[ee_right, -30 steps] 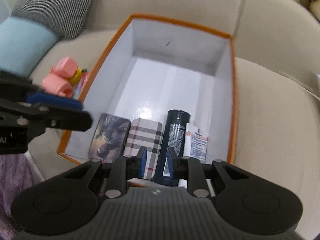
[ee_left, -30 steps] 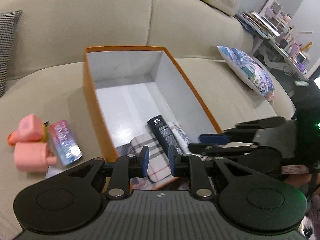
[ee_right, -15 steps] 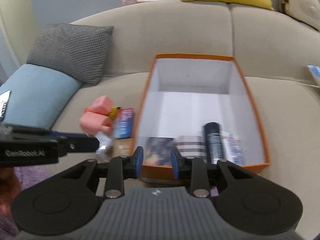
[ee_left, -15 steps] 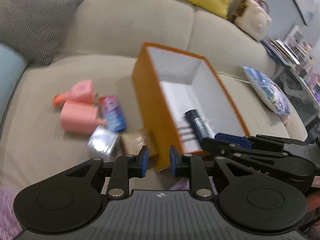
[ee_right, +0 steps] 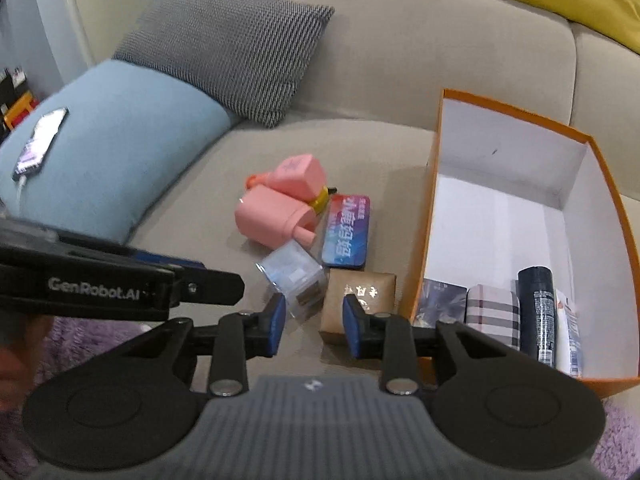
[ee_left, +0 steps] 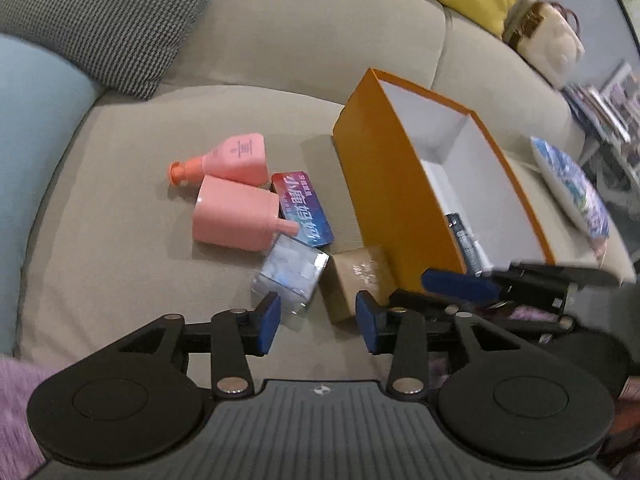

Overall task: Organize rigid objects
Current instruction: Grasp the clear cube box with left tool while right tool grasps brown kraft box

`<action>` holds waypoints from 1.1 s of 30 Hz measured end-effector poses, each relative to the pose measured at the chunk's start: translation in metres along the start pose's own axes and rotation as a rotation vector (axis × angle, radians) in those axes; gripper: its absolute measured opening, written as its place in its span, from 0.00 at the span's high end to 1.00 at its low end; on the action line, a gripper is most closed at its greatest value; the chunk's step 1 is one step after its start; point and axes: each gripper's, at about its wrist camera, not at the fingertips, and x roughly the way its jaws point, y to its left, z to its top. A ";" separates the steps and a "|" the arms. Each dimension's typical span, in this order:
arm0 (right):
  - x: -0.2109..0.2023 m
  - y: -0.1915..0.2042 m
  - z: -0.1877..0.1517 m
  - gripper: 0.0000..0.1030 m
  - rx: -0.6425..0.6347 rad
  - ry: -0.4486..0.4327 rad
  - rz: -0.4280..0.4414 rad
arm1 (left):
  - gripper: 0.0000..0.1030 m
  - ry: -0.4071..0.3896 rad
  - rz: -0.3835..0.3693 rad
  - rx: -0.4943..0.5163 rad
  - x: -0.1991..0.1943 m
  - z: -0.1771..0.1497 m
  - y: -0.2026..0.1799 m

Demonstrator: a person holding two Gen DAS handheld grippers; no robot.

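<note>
1. Left wrist view: my left gripper (ee_left: 317,322) is empty, its jaws opening, tilted down over the sofa (ee_left: 120,272). The clear plastic box (ee_left: 291,273) lies just ahead at 12 o'clock, touching the tan box (ee_left: 360,276) beside the orange box (ee_left: 400,208).
2. The clear box looks light, stiff and slick; I'd grip its flat opposite sides, mid-height.
3. The pink bottles (ee_left: 236,216) and colourful tin (ee_left: 303,209) sit at 11 o'clock.
4. My right gripper (ee_right: 313,325) is parted a little, holding nothing, angled down before the tan box (ee_right: 360,300).
</note>
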 end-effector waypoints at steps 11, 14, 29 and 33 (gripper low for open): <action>0.034 -0.009 0.019 0.69 -0.132 0.033 -0.070 | 0.41 0.072 0.081 0.268 0.047 0.009 -0.008; 0.041 -0.008 0.020 0.69 -0.166 0.042 -0.079 | 0.41 0.089 0.090 0.314 0.059 0.010 -0.010; 0.051 -0.003 0.025 0.67 -0.356 0.080 -0.035 | 0.48 0.138 0.078 0.333 0.074 0.010 -0.007; 0.056 0.003 0.024 0.61 -0.500 0.128 -0.012 | 0.48 0.165 0.082 0.339 0.068 0.002 -0.007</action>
